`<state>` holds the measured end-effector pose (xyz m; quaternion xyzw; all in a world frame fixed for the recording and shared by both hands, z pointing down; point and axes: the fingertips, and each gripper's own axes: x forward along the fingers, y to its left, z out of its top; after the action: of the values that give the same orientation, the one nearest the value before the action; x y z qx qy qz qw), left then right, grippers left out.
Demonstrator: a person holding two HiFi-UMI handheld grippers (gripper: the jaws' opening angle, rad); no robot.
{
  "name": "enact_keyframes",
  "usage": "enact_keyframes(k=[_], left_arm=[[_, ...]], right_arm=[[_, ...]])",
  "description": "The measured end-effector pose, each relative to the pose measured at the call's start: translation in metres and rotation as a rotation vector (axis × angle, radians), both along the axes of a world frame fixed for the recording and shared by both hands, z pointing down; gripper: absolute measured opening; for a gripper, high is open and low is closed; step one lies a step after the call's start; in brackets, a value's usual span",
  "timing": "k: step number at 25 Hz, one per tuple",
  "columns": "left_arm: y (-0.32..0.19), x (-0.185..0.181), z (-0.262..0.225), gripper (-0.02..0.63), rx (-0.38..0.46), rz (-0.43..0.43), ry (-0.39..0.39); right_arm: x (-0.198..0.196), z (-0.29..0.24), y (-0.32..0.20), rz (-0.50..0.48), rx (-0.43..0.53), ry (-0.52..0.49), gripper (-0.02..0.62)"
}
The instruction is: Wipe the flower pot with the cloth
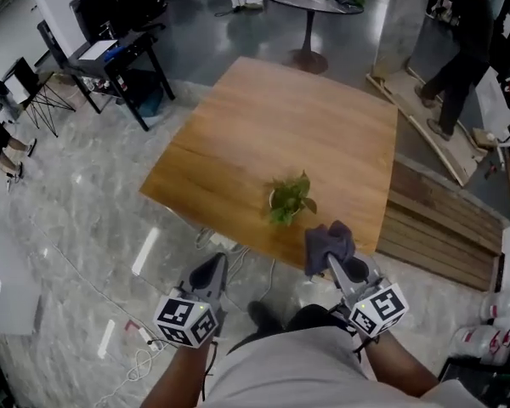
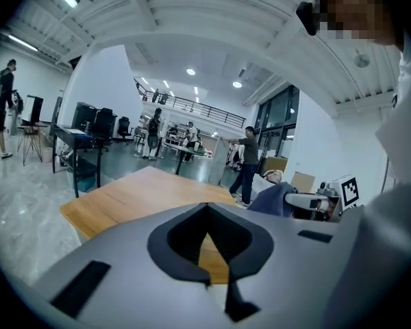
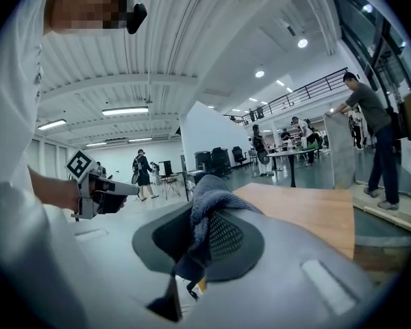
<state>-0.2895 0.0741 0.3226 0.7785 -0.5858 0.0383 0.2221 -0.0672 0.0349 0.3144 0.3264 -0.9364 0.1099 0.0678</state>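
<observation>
Holding: right gripper (image 1: 335, 265) fingers clamp the grey cloth (image 1: 327, 240).
Left gripper (image 1: 214, 272): fingers closed, empty, off the table (image 1: 238, 134).
Flower pot (image 1: 284, 202): on table's near edge, just beside cloth.

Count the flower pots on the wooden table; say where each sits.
1. The flower pot stands near the wooden table's near edge, just beyond the cloth clamped in the right gripper. None looks hidden.

Wooden table (image 1: 238, 134); potted plant (image 1: 289, 197) atop

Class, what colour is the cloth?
Dark blue-grey cloth, clearest in the right gripper view.
</observation>
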Motion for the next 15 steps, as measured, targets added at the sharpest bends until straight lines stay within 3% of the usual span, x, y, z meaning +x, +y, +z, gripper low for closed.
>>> enact_keyframes(k=[6,15], left_arm=[[-0.053,0.008,0.043,0.006,-0.094,0.087,0.031],[-0.135,0.034,0.085,0.006,-0.227,0.16,-0.043]], right_arm=[[0.004,0.032,-0.038,0.066,-0.042,0.016,0.032],[0.014,0.084,-0.115,0.038,-0.136,-0.02,0.032]])
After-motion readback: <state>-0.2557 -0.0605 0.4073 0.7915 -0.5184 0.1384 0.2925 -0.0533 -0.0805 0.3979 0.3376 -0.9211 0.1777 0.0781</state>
